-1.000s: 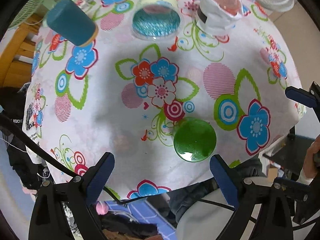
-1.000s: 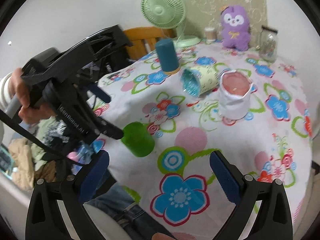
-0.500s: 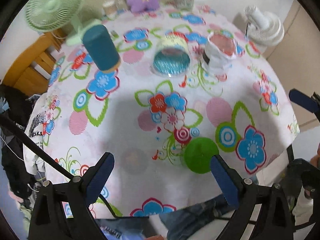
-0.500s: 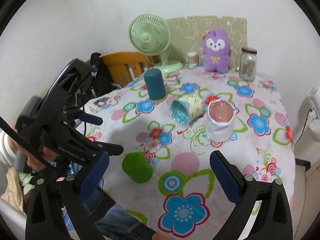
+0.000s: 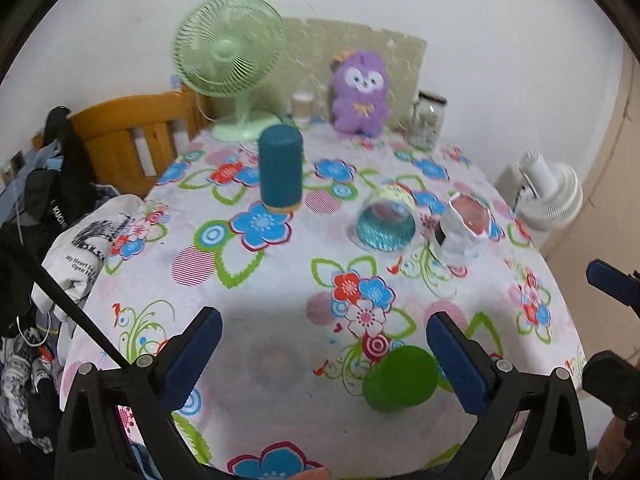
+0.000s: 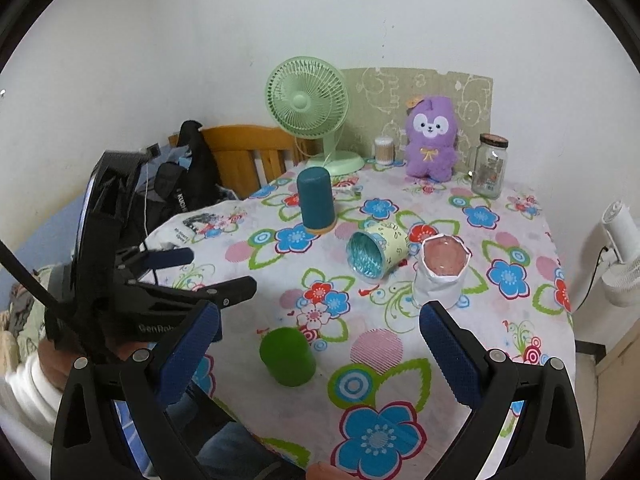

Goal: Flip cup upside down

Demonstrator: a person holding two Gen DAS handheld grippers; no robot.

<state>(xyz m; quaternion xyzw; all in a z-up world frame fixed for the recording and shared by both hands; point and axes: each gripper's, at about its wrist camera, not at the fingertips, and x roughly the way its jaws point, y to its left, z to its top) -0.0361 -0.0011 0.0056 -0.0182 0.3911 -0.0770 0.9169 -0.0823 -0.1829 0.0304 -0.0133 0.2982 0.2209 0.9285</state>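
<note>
Green cup [image 6: 287, 357] stands upside down near the front edge of the table [image 6: 500, 320], with its flat bottom facing up, and nothing touches it. My left gripper [image 5: 324, 356] has its two blue pads wide apart and holds nothing; the green cup sits just inside its right pad in the left view. My right gripper [image 6: 320, 350] is wide apart too and holds nothing, and the green cup shows between its pads, closer to the left one. On the black side of my left gripper I can read "GenRob", and the rest is hidden. Farther back a teal cup [image 6: 315, 205] stands upside down. Beside it a pale yellow cup [image 6: 376, 249] lies on its side with its shiny blue inside facing me. A white cup [image 6: 440, 276] with a pink inside stands upright just right of it. At the back are a green fan [image 6: 308, 106], a purple plush toy [image 6: 431, 138] and a glass jar [image 6: 490, 166]. A white cloth [image 5: 86, 248] at the left edge says "My Heart".
</note>
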